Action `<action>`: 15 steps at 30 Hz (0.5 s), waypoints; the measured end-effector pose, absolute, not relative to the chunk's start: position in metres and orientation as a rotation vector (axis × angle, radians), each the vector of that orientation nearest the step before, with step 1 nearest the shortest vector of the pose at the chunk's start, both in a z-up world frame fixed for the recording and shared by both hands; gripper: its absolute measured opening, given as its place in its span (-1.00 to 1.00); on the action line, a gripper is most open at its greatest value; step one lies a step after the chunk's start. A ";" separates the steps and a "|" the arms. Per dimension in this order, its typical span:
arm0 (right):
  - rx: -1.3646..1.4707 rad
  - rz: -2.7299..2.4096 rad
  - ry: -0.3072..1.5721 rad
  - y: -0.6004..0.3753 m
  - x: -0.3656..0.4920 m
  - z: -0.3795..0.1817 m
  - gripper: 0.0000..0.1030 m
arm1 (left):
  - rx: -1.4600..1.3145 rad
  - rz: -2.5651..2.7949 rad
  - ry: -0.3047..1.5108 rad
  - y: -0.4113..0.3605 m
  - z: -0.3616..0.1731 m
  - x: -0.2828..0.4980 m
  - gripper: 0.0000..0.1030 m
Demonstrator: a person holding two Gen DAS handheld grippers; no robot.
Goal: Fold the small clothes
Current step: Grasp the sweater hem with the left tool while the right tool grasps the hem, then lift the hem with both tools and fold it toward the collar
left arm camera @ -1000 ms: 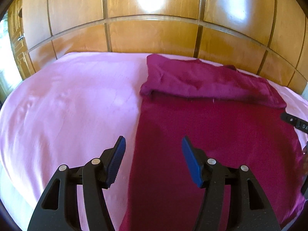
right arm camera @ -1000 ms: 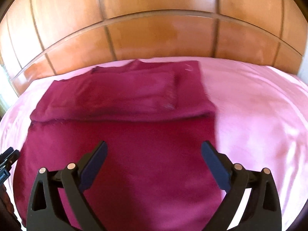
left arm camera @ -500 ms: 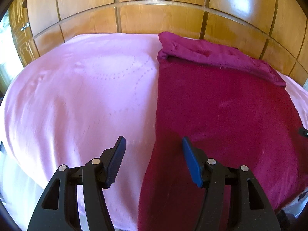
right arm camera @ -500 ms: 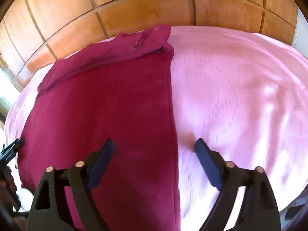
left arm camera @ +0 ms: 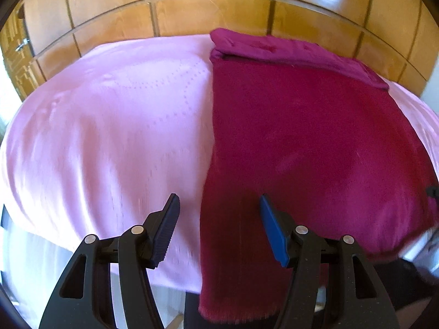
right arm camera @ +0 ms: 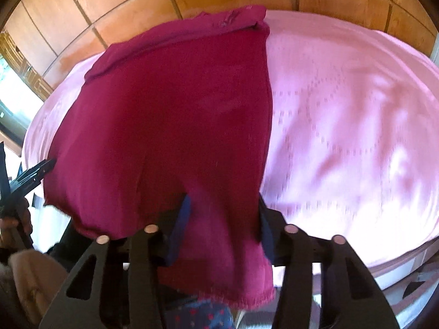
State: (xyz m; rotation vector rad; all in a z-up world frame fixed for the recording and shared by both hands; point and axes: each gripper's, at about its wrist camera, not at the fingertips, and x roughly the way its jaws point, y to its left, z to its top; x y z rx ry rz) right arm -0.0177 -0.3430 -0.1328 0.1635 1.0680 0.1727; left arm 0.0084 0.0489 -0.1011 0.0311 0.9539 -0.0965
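Left wrist view: a dark red garment (left arm camera: 301,137) is seen spread flat on a bed covered by a pink sheet (left arm camera: 109,123), with its far end already turned over into a folded band (left arm camera: 288,52) at the upper centre of the frame, close to the wooden panelled wall (left arm camera: 205,8). The near hem is draped over the bed's front edge at the bottom centre, probably so that it can be reached from the side where the person stands.

The left gripper (left arm camera: 219,216) is held over the garment's left edge near that hem. Its jaws are being closed but are spread apart, one above the sheet and one above the cloth, and nothing is pinched by them. This straddling position suggests that the left near corner is being lined up for a grasp.

In the right wrist view the right gripper (right arm camera: 222,219) is set at the garment's right near corner, at the lower centre of the frame. Its jaws are being closed with the cloth bunched between them; whether the pads are already pressed firmly on it cannot be told through the blur. Both near corners appear to be targeted so that the hem can be carried up towards the folded band. The left gripper's tip is visible at the left edge of this view.
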 end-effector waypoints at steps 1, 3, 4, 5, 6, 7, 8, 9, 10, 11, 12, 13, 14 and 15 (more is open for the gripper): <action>0.160 0.182 1.081 -0.344 -0.018 -0.133 -0.29 | 0.032 -0.122 0.966 0.049 -0.102 0.006 -0.13; 0.136 0.200 1.106 -0.341 -0.020 -0.135 -0.47 | 0.038 -0.180 0.992 0.048 -0.103 -0.002 -0.50; 0.125 0.234 1.131 -0.337 -0.019 -0.135 -0.52 | 0.052 -0.218 1.000 0.047 -0.102 -0.006 -0.61; 0.125 0.234 1.131 -0.337 -0.019 -0.135 -0.64 | 0.056 -0.242 1.002 0.047 -0.101 -0.008 -0.80; 0.127 0.246 1.134 -0.336 -0.019 -0.134 -0.73 | 0.050 -0.264 1.002 0.047 -0.099 -0.010 -0.85; 0.135 0.260 1.135 -0.335 -0.018 -0.132 -0.77 | 0.019 -0.290 1.004 0.052 -0.096 -0.008 -0.86; 0.149 0.275 1.134 -0.335 -0.016 -0.130 -0.81 | -0.018 -0.311 1.008 0.057 -0.093 -0.007 -0.88; 0.175 0.300 1.127 -0.334 -0.014 -0.126 -0.82 | -0.076 -0.338 1.009 0.064 -0.088 -0.004 -0.88; 0.203 0.325 1.114 -0.335 -0.012 -0.122 -0.82 | -0.157 -0.373 1.005 0.073 -0.081 0.000 -0.88; 0.239 0.357 1.093 -0.335 -0.010 -0.116 -0.83 | -0.203 -0.392 0.999 0.076 -0.077 0.001 -0.88; 0.289 0.394 1.063 -0.337 -0.006 -0.108 -0.83 | -0.252 -0.412 0.990 0.081 -0.072 0.005 -0.89; 0.316 0.409 1.047 -0.337 -0.003 -0.104 -0.83 | -0.303 -0.433 0.978 0.086 -0.067 0.010 -0.89; 0.354 0.427 1.025 -0.338 0.003 -0.099 -0.83 | -0.345 -0.451 0.968 0.089 -0.063 0.016 -0.89; 0.397 0.446 1.000 -0.340 0.011 -0.096 -0.83 | -0.377 -0.464 0.961 0.090 -0.060 0.021 -0.90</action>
